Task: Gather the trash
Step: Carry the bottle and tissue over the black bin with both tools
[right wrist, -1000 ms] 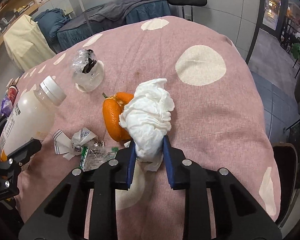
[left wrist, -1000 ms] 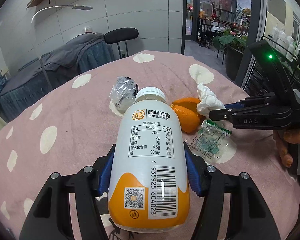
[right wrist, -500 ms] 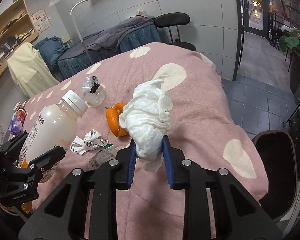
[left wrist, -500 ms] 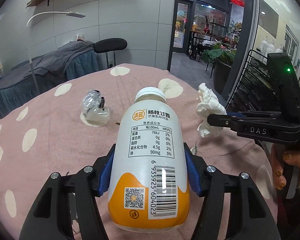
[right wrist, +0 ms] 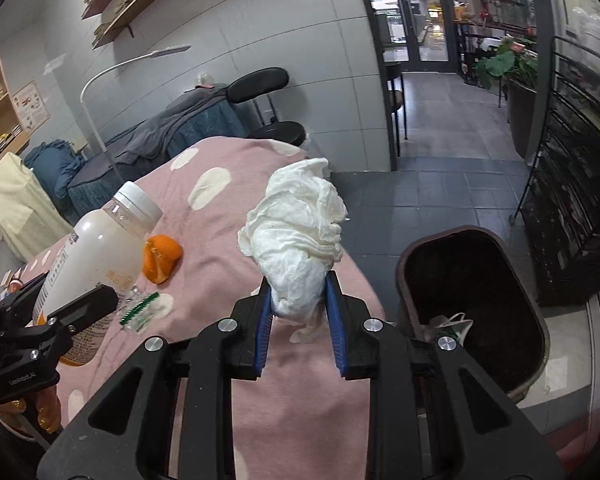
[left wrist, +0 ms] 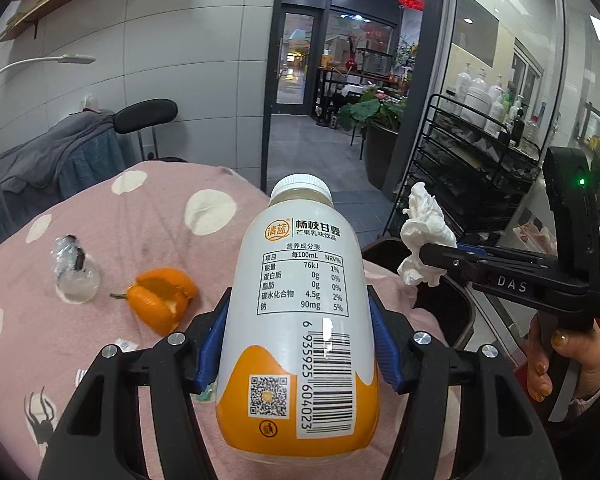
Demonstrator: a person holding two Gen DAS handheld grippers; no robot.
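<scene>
My left gripper is shut on a white and orange drink bottle, held above the pink spotted cover. My right gripper is shut on a crumpled white tissue, held near the cover's right edge, left of a dark trash bin. The tissue also shows in the left wrist view, with the bin's rim below it. An orange peel and a crumpled clear wrapper lie on the cover. A green and clear packet lies by the bottle.
A black wire rack with bottles stands right of the bin. A massage bed with a grey blanket and a black stool stand behind. A floor lamp rises at the left. Grey tiled floor leads to glass doors.
Both grippers have lifted and swung right with their loads. The trash bin has come into view beside the tissue. The items on the cover now sit further left.
</scene>
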